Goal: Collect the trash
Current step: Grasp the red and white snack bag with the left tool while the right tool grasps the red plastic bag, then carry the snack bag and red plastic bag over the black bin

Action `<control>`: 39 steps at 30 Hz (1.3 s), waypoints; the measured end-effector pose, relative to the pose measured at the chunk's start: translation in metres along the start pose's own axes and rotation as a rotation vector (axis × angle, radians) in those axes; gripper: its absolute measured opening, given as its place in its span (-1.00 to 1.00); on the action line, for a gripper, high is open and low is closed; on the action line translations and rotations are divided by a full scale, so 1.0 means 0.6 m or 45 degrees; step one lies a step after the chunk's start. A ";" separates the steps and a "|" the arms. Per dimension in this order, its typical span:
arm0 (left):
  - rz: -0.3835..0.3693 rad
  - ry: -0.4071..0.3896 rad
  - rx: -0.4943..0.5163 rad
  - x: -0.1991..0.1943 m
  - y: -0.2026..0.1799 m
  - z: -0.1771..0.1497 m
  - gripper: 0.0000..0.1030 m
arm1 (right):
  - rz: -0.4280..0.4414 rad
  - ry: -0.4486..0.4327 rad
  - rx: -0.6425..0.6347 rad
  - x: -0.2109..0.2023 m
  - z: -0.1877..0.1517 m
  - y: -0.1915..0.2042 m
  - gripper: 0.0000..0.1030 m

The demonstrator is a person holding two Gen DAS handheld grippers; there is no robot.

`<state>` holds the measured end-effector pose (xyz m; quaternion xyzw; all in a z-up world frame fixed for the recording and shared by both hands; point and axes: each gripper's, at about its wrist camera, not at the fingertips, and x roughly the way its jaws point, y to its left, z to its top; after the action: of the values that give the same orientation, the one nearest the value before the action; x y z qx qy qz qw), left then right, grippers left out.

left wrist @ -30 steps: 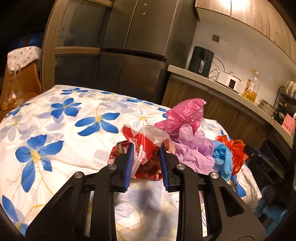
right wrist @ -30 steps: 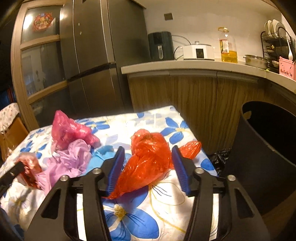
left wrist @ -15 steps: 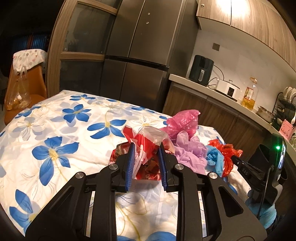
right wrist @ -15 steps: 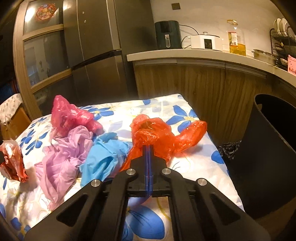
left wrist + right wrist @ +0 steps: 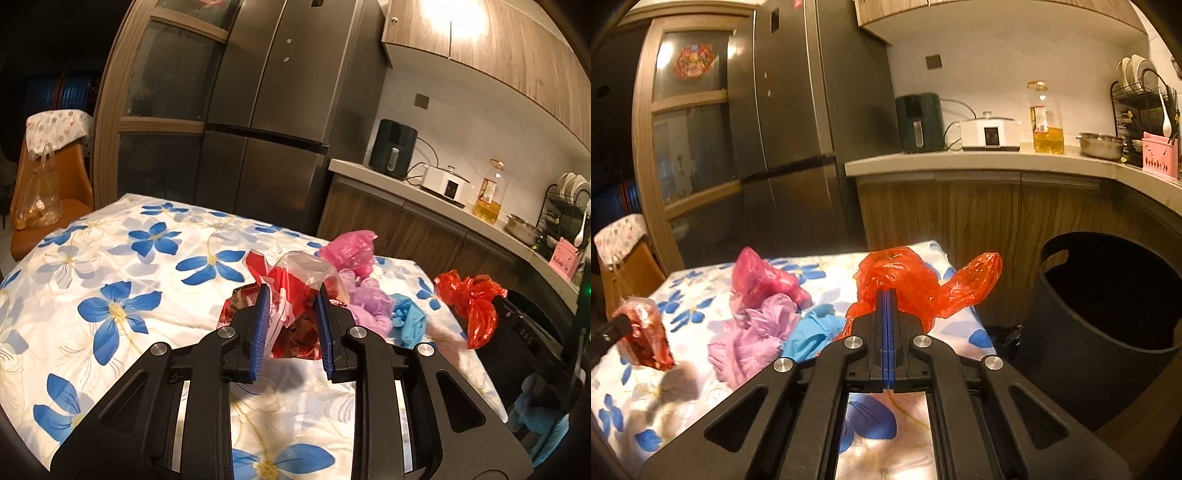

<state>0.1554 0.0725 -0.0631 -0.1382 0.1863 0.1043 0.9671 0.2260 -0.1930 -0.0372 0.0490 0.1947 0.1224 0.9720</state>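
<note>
My left gripper (image 5: 291, 295) is shut on a red and clear plastic bag (image 5: 295, 291) and holds it above the flowered tablecloth (image 5: 147, 266); it also shows in the right wrist view (image 5: 642, 338). My right gripper (image 5: 887, 295) is shut on an orange-red plastic bag (image 5: 916, 284), lifted off the table, also in the left wrist view (image 5: 471, 306). A pink bag (image 5: 761, 282), a lilac bag (image 5: 757, 339) and a blue bag (image 5: 812, 332) lie on the cloth. A black bin (image 5: 1108, 317) stands open to the right of the table.
Wooden counter (image 5: 979, 166) behind the table carries an air fryer, cooker, oil bottle and dish rack. A steel fridge (image 5: 277, 122) stands at the back. An orange chair (image 5: 48, 199) with a hanging bag is at the far left.
My right gripper closed on the orange-red bag and lifted it off the table toward the bin side. My left gripper rose with the red and clear bag.
</note>
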 end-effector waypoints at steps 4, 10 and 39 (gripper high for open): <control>-0.025 -0.006 0.015 -0.014 -0.018 0.001 -0.55 | 0.016 -0.048 0.004 -0.039 0.006 -0.004 -0.99; -0.072 -0.020 0.040 -0.034 -0.052 0.004 -0.55 | 0.032 -0.113 0.011 -0.101 0.010 -0.012 -0.99; -0.483 -0.011 0.278 -0.060 -0.343 -0.027 -0.55 | -0.200 -0.258 0.097 -0.226 0.028 -0.171 -0.99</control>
<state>0.1693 -0.1314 -0.0163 -0.0647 0.1632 -0.0998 0.9794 0.1338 -0.3278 0.0131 0.0828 0.1031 0.0329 0.9907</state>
